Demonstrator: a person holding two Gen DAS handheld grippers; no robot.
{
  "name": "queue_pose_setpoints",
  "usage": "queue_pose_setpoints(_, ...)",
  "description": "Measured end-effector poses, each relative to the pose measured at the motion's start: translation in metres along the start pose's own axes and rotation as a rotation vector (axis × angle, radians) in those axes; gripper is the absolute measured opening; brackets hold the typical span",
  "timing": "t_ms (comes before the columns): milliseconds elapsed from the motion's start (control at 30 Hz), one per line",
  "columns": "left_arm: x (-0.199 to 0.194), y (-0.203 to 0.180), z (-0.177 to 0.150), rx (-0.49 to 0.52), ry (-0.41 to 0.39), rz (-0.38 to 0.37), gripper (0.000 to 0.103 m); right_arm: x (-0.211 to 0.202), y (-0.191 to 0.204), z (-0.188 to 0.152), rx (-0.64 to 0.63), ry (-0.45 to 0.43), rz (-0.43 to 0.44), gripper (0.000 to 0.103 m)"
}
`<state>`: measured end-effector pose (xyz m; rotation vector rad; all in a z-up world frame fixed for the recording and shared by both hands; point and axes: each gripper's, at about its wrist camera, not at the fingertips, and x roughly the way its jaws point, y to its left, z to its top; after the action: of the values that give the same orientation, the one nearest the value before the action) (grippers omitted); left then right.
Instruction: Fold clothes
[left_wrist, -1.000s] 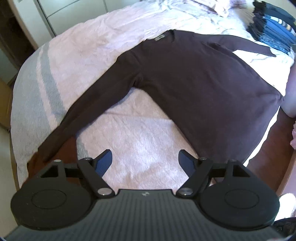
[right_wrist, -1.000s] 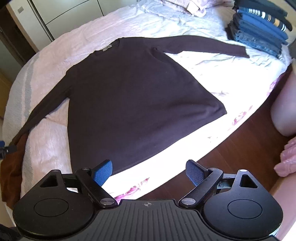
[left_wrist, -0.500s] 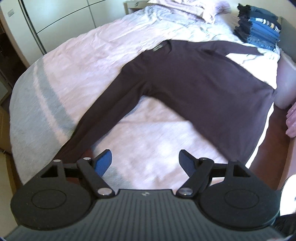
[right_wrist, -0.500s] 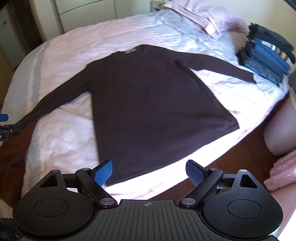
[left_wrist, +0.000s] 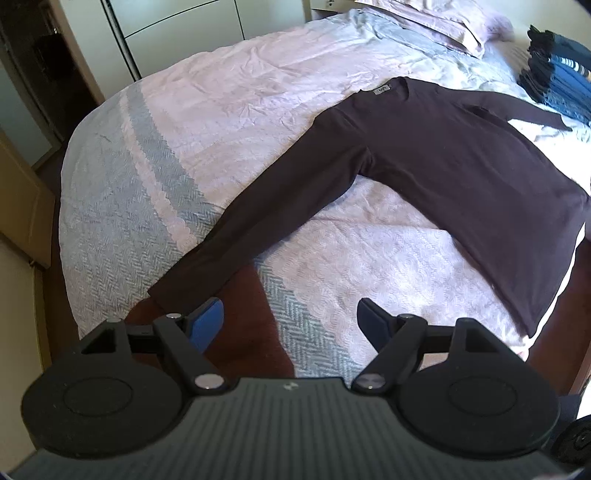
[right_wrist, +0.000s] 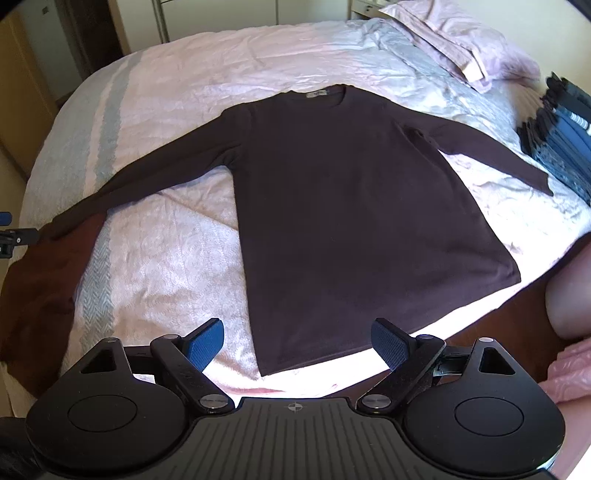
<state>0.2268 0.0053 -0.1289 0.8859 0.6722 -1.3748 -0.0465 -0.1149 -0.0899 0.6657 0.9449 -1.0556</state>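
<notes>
A dark brown long-sleeved sweater (right_wrist: 351, 206) lies flat on the bed, collar far, hem near, both sleeves spread out. In the left wrist view the same sweater (left_wrist: 480, 162) sits to the right, and its left sleeve (left_wrist: 266, 218) runs down to a cuff just beyond my left gripper (left_wrist: 290, 319). That gripper is open and holds nothing. My right gripper (right_wrist: 297, 341) hovers open over the sweater's near hem, also holding nothing. The left gripper's tip (right_wrist: 11, 230) shows at the far left edge of the right wrist view.
The bed has a pink and grey quilt (left_wrist: 207, 122). A reddish-brown cloth (right_wrist: 40, 295) lies under the left cuff at the bed's edge. A stack of folded blue and dark clothes (right_wrist: 561, 140) stands at the far right. Pillows (right_wrist: 461, 48) are at the head.
Both grippers have pulled back and swung left, so the sweater sits further off in both views. The left gripper now faces the left cuff. Both stay open and the sweater has not moved.
</notes>
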Motion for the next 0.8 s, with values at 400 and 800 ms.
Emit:
queue_pose_setpoints(400, 0.001, -0.032, 0.006, -0.014, 0.019, 0.013, 0.077, 0.010, -0.015, 0.010, -0.032, 0.018, 0.039, 0.089)
queue_pose_setpoints(800, -0.003, -0.066, 0.015, -0.033, 0.036, 0.049, 0.077, 0.017, -0.047, 0.014, -0.047, 0.020, 0.079, 0.089)
